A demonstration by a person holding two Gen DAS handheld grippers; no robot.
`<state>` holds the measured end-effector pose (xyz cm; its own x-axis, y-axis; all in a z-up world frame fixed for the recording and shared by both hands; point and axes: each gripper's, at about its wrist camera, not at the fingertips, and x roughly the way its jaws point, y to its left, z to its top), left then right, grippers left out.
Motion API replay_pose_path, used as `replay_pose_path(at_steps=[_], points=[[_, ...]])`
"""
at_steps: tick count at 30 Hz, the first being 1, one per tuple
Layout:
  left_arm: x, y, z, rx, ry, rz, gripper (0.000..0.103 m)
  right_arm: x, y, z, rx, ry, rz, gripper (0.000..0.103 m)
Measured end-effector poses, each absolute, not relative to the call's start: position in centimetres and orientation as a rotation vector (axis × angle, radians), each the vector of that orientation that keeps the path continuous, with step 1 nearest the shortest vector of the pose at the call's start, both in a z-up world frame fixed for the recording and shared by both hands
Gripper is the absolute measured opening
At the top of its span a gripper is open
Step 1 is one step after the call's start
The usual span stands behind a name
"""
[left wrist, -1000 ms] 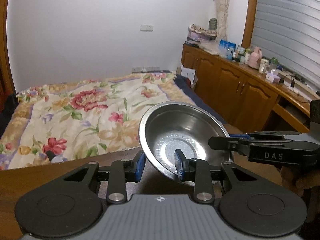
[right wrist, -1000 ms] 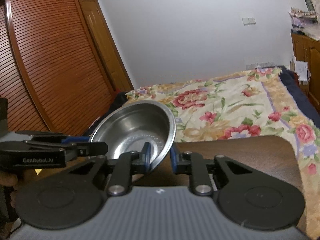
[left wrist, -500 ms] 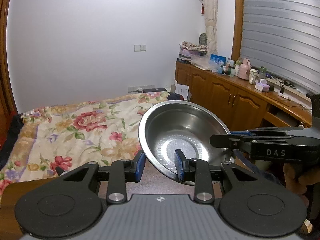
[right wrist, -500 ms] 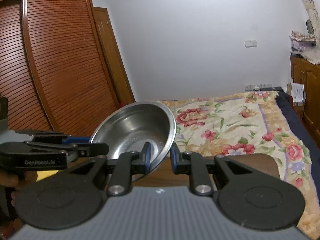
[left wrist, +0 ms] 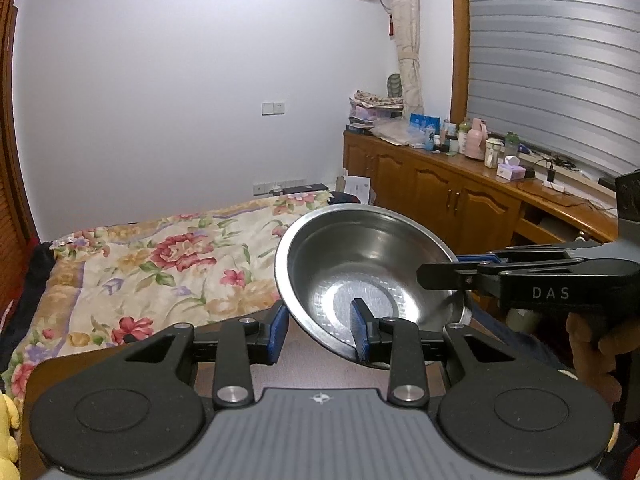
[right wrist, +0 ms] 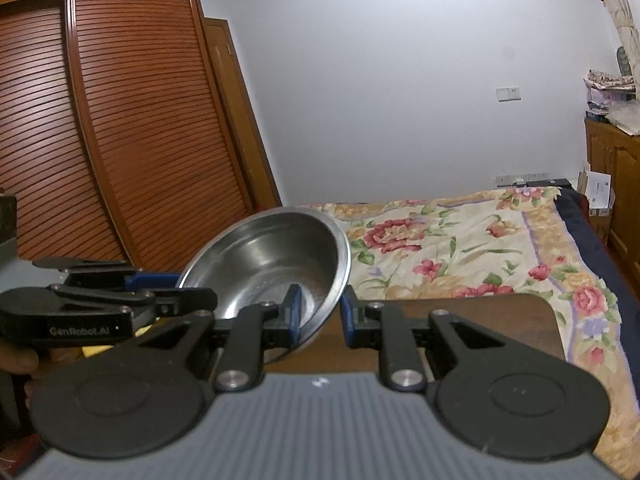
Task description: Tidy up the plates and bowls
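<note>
Both claws carry the steel bowl aloft: left claw and right claw straddle opposite rim edges, seemingly pinching, so next comes lowering it level onto a resting spot.

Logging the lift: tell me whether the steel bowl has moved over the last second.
Yes: the steel bowl rose; against the bed its rim sits higher.

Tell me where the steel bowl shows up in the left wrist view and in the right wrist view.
Left wrist view: the steel bowl sits right of centre, tilted, its rim between the left gripper fingers.
Right wrist view: the steel bowl sits left of centre, its rim between the right gripper fingers.
Shared landmark: the floral bedspread behind it.
</note>
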<state>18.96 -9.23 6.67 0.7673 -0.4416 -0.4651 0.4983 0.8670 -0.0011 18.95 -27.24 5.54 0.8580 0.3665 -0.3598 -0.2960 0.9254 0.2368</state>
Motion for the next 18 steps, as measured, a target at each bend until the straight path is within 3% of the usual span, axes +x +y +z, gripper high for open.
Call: replay_pose_path(at_steps=[18], points=[[13.7, -7.6, 4.7, 0.109, 0.490, -0.507, 0.035, 14.2, -25.6, 3.9, 0.160, 0.480, 0.371, 0.022]])
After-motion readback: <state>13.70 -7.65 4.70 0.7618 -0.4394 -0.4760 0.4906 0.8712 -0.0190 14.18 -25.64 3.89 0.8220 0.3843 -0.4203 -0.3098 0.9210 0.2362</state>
